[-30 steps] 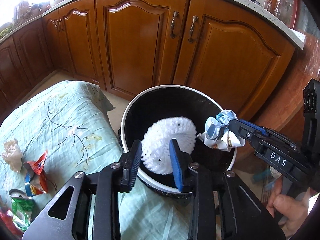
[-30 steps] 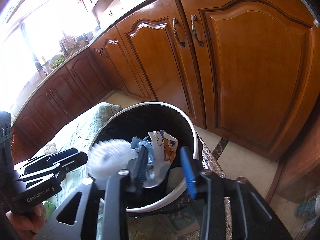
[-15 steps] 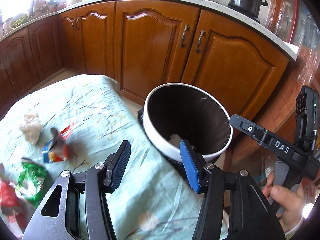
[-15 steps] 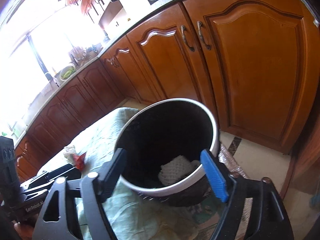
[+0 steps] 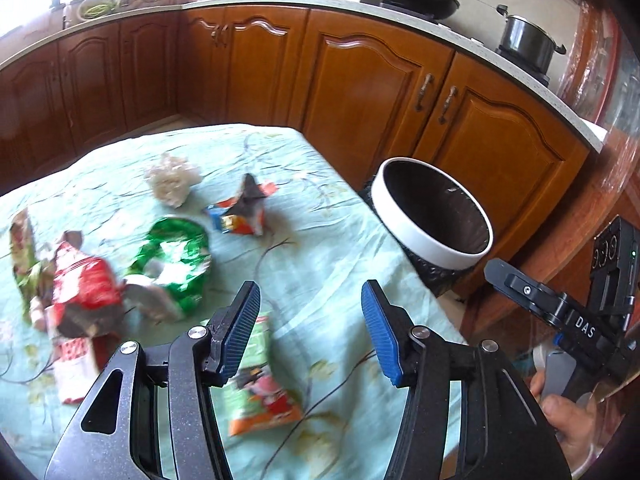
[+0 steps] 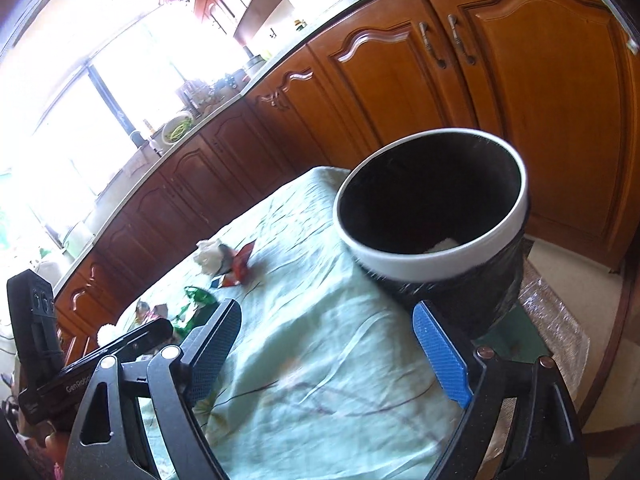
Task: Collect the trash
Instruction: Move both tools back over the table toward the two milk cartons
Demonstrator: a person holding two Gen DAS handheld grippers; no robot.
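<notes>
1. Left gripper (image 5: 310, 328): fingers apart, nothing between them. It hangs above the table (image 5: 352, 240), over its near edge, with an orange-and-green snack packet (image 5: 260, 384) lying on the cloth just under the left finger.
2. Right gripper (image 6: 326, 354): fingers spread wide and empty, above the table's right edge, near the bin.
3. Bin (image 5: 432, 216): white rim, black liner, stands just off the table's right edge, in front of the wooden cupboards (image 5: 360, 92). Something pale lies at its bottom (image 6: 442, 245).
4. Trash on the pale green floral cloth: crumpled white paper (image 5: 172, 182) toward the far side; an orange-and-blue wrapper (image 5: 240, 212) beside it, nearer the middle; a green foil bag (image 5: 176, 264) closer in; a red bag (image 5: 80, 288) and further wrappers, blurred, at the left edge.
5. A hand (image 5: 572, 424) shows at the lower right of the left view, on the right gripper's handle.
</notes>
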